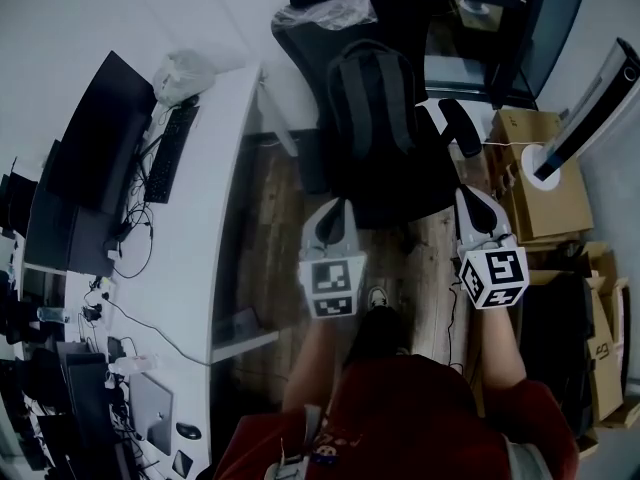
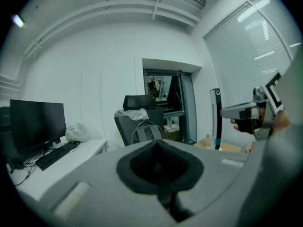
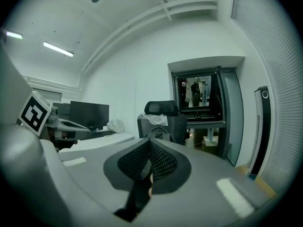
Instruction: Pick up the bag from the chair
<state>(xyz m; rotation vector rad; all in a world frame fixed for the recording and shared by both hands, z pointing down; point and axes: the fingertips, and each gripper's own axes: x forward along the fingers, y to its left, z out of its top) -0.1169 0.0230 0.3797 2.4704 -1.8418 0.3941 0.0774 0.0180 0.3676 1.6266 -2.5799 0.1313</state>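
Both tongs are shut and empty. Left gripper [image 1: 335, 211] and right gripper [image 1: 471, 198] each have jaws pressed together, nothing between them (each gripper's own view shows the pads meeting). I'm holding them side by side, pointing at the chair [image 1: 303, 63]. Left is near the seat's front edge and right is off its right front corner. The bag [image 1: 372, 108], a dark backpack, stands upright at the seat's back edge against the backrest, straps facing me, clear of both grippers. A crumpled plastic sheet [image 1: 326, 13] lies over the headrest. White desk [image 1: 215, 218] is along the left, with cardboard boxes [image 1: 540, 183] on the right.
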